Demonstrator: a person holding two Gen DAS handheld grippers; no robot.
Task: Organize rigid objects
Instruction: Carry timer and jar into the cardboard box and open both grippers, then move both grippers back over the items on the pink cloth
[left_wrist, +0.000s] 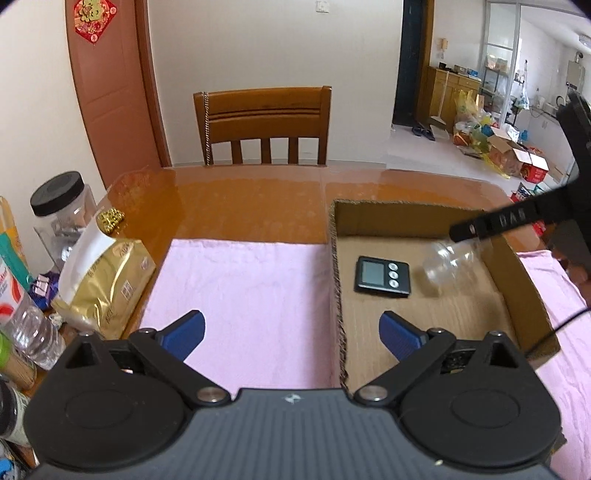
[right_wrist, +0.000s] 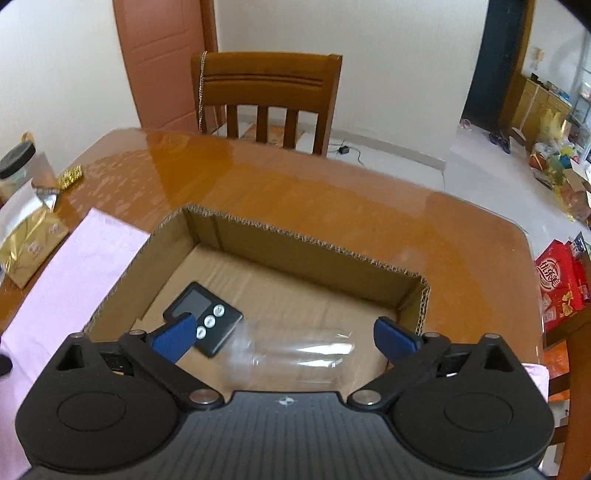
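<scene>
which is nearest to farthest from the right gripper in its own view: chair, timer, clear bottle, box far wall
1. clear bottle, lying in the box right between the open right gripper fingers
2. timer, just beyond, by the left finger
3. box far wall, past both
4. chair, behind the table's far edge

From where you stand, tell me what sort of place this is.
Most likely the dining area of a lived-in home. A wooden chair stands at a glossy wooden table, a red paper charm hangs on the door, and the open doorway shows boxes and bags on a tiled floor.
</scene>
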